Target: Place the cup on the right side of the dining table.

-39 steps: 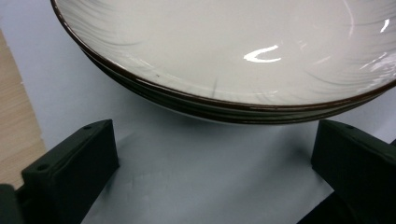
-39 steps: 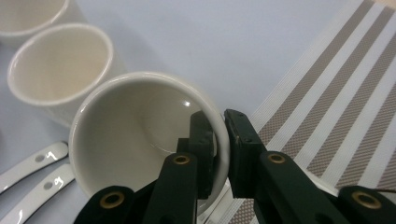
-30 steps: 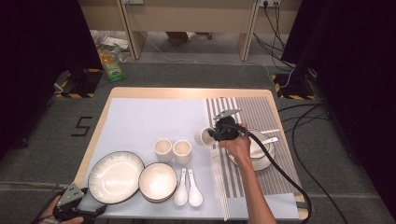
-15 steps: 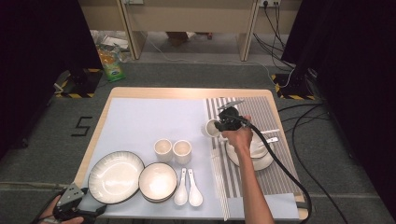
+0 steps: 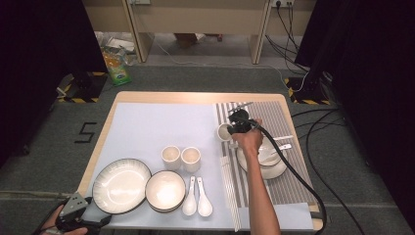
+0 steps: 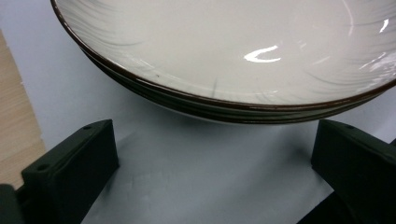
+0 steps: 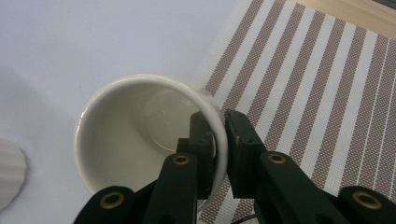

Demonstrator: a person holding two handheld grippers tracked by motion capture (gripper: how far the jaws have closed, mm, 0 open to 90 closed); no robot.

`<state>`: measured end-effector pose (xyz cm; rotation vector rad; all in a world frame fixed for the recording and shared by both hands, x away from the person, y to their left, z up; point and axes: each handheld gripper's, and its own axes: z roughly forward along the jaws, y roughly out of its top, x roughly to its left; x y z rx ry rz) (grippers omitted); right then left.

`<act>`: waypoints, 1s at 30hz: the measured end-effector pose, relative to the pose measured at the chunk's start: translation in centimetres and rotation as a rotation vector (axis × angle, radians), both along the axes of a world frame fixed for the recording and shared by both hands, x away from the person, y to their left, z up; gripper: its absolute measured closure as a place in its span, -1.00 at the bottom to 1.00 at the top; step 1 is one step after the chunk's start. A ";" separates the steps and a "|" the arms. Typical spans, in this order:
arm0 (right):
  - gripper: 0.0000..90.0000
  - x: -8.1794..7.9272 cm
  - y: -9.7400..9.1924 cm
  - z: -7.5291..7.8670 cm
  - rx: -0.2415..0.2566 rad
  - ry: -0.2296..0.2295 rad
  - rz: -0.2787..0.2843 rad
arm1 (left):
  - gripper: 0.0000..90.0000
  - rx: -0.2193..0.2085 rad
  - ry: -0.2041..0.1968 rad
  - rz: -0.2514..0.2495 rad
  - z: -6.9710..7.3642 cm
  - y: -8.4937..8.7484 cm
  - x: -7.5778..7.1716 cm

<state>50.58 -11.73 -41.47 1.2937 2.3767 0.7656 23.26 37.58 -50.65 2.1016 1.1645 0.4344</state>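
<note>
A white cup [image 5: 224, 132] hangs tilted at the left edge of the striped placemat [image 5: 274, 117], with my right gripper [image 5: 234, 128] shut on its wall. In the right gripper view one jaw sits inside the cup [image 7: 135, 135] and the other outside, and the gripper [image 7: 219, 140] pinches the rim. My left gripper [image 5: 100, 221] rests at the table's near left corner, its jaws open. In the left gripper view the gripper [image 6: 215, 154] faces the brown-edged rim of a large ribbed plate [image 6: 233, 46], with nothing between its jaws. The same plate [image 5: 121, 185] lies on the pale blue mat [image 5: 147, 127].
Two small cups [image 5: 171, 156] [image 5: 191, 158] stand mid-table. A bowl [image 5: 165, 190], two white spoons [image 5: 195, 198] and chopsticks [image 5: 230, 191] lie near the front. A plate [image 5: 274, 171] bearing a bowl and a spoon sits on the striped placemat, right of my forearm.
My right gripper has carried the cup to the right and away from me, onto the edge of the striped placemat. The left gripper has not moved.
</note>
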 end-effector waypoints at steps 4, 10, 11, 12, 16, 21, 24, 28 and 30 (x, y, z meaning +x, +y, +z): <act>0.81 0.3 -0.1 -0.5 -0.020 0.009 -0.024 | -1.00 0.001 -0.005 0.001 0.0 0.0 0.0; 0.81 0.6 0.1 -0.9 -0.035 0.018 -0.050 | -1.00 0.000 -0.006 0.000 0.0 0.0 0.0; 0.81 0.6 0.1 -0.9 -0.037 0.014 -0.056 | -1.00 0.001 -0.005 0.000 0.0 0.0 0.0; 0.81 0.7 0.1 -1.0 -0.039 0.012 -0.060 | -1.00 0.001 -0.005 0.001 0.0 0.0 0.0; 0.79 0.8 0.0 -1.2 -0.051 0.019 -0.077 | -1.00 0.000 -0.005 0.000 0.0 0.0 0.0; 0.77 0.9 0.0 -1.1 -0.028 0.009 -0.100 | -1.00 0.000 -0.006 0.000 0.0 0.0 0.0; 0.77 0.8 0.0 -1.0 -0.021 0.005 -0.105 | -1.00 0.000 -0.007 0.001 -0.1 0.0 0.0; 0.76 0.7 -0.1 -0.8 -0.008 -0.001 -0.106 | -1.00 0.001 -0.005 0.000 0.0 0.0 0.0; 0.72 0.7 -0.1 -0.6 0.006 -0.011 -0.111 | -1.00 -0.002 -0.008 0.002 -0.1 0.0 0.0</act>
